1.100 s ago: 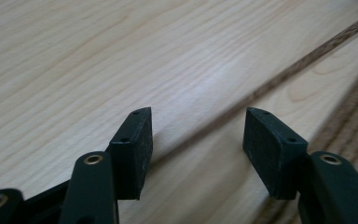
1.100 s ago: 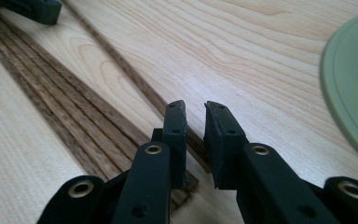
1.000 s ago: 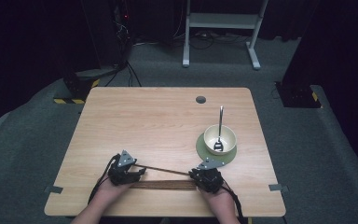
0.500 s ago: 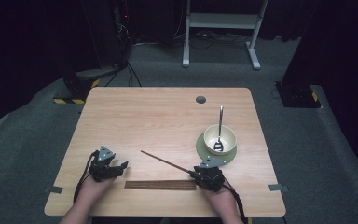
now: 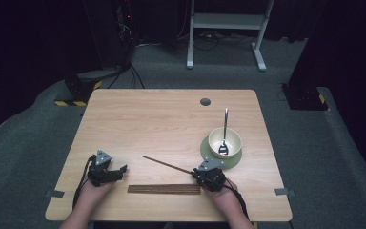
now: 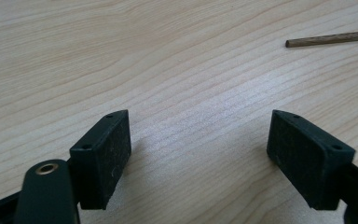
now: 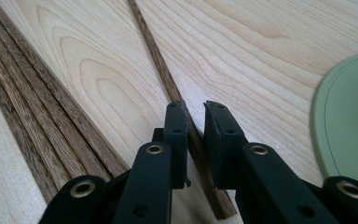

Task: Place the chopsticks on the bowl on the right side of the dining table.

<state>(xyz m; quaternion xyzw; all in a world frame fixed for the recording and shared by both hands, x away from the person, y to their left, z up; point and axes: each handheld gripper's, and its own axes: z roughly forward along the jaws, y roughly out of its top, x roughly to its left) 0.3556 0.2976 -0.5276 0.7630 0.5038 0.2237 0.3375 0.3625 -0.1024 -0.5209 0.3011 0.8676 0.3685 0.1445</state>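
High view: a wooden bench [image 5: 171,124] is seen from above, with the person's forearms entering from the bottom edge. The right gripper [image 5: 205,174] is positioned near the front of the bench, just left of a green plate [image 5: 208,155] on which a cream bowl [image 5: 225,141] stands; a spoon [image 5: 225,129] is leaned inside the bowl with its handle pointing away from the person. A single dark chopstick [image 5: 167,165] is pinched at one end by the fingers of the right gripper, and its free end is directed leftward and away across the bench. In the right gripper view, the fingers [image 7: 177,130] are drawn almost together around the chopstick [image 7: 168,84], whose near end lies between and below them. A row of further chopsticks [image 5: 164,189] is laid flat and parallel to the front edge, between the two hands; in the right gripper view these sticks [image 7: 32,102] are seen side by side at the left. The left gripper [image 5: 116,171] is held well apart from the pinched chopstick, near the front left of the bench. Its fingers [image 6: 105,154] have just been opening and are spread wide, with nothing but bare bench surface between them; the tip of the chopstick [image 6: 331,38] appears farther off.
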